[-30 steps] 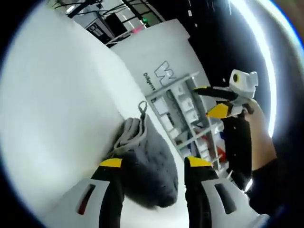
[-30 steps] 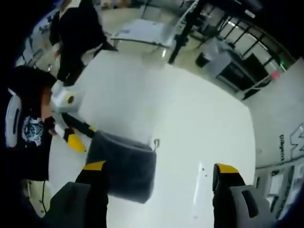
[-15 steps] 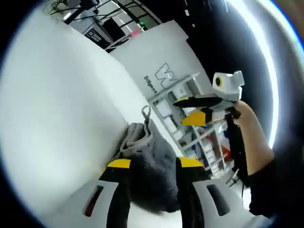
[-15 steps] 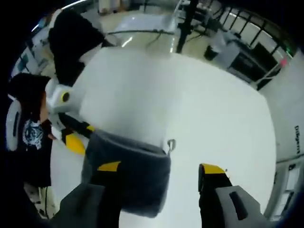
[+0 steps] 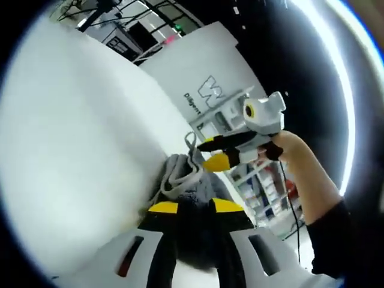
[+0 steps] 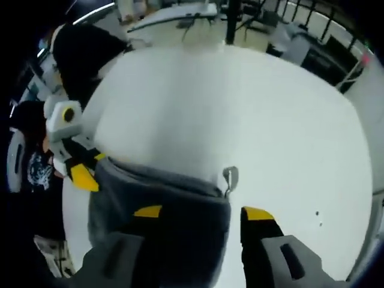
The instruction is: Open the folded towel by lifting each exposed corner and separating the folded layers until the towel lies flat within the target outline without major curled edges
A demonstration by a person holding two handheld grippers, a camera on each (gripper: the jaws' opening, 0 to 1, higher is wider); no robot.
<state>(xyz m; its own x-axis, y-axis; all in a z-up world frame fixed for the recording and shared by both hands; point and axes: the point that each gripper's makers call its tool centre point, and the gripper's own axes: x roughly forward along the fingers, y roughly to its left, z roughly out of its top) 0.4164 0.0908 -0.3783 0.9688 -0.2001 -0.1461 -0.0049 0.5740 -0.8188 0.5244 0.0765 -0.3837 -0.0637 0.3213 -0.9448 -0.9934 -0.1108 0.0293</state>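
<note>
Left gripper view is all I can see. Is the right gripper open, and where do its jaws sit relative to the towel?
Observer: In the right gripper view, the right gripper is open. One jaw is over the grey towel and the other is over the bare white table.
Operator: Where's the hanging loop from that side?
Observer: The loop sticks out at the towel's corner, just ahead of the gap between the two jaws.
Operator: And my left gripper?
Observer: The left gripper is at the opposite end of the towel, right at its edge.
</note>
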